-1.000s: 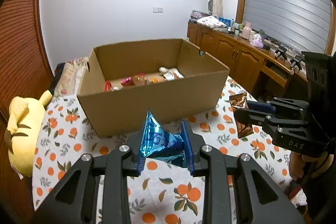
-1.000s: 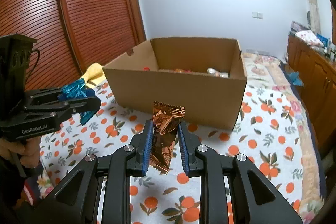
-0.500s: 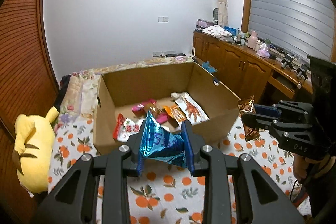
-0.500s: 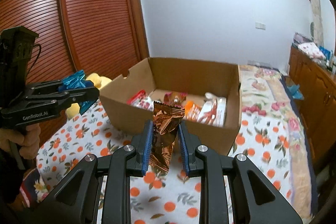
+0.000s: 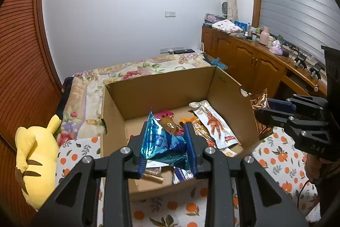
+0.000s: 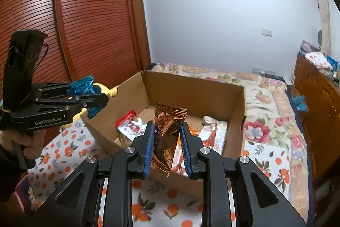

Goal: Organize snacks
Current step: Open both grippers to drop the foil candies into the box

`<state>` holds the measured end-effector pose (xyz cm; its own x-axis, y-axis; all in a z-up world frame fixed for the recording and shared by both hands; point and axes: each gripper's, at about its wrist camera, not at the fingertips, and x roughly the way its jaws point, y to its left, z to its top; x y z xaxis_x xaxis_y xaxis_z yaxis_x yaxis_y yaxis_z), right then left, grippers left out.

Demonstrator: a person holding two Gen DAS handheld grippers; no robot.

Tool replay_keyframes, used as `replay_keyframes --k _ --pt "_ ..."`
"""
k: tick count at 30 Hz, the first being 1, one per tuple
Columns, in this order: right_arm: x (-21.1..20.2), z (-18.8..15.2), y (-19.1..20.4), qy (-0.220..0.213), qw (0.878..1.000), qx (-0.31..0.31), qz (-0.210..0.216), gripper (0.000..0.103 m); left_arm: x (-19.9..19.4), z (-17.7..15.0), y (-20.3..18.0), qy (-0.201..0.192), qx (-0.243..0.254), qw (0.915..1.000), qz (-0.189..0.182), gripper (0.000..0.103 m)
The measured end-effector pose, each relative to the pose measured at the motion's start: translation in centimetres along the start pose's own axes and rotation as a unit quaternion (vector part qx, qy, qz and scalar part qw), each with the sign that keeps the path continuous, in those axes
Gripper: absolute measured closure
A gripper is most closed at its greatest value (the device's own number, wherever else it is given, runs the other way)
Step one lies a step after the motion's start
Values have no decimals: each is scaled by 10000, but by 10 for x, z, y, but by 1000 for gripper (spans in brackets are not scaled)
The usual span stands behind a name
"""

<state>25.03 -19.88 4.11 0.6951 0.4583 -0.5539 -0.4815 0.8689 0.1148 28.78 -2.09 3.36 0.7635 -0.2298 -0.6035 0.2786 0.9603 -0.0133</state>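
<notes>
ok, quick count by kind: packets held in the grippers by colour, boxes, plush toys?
Blue packet, in left gripper: 1
Copper packet, in right gripper: 1
Cardboard box: 1
Yellow plush toy: 1
Total: 4

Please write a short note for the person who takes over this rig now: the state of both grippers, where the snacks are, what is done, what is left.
Left gripper: shut on the blue foil packet, over the near part of the cardboard box.
Right gripper: shut on the copper foil packet, at the box's near right wall.
Done: several snacks lie in the box, among them a white pouch.
Left: release both packets into the box.
</notes>
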Motion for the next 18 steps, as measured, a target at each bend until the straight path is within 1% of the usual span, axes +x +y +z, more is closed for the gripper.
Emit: replay_keyframes --k 9,12,18 --pt "41 0 -10 187 9997 50 117 80 39 1 8 250 -52 9997 47 74" --pt "51 -1 -9 251 9996 -23 112 80 47 1 9 304 -90 9995 54 71" --pt "64 -2 -11 348 9993 -35 165 80 53 3 10 247 -107 9996 115 71"
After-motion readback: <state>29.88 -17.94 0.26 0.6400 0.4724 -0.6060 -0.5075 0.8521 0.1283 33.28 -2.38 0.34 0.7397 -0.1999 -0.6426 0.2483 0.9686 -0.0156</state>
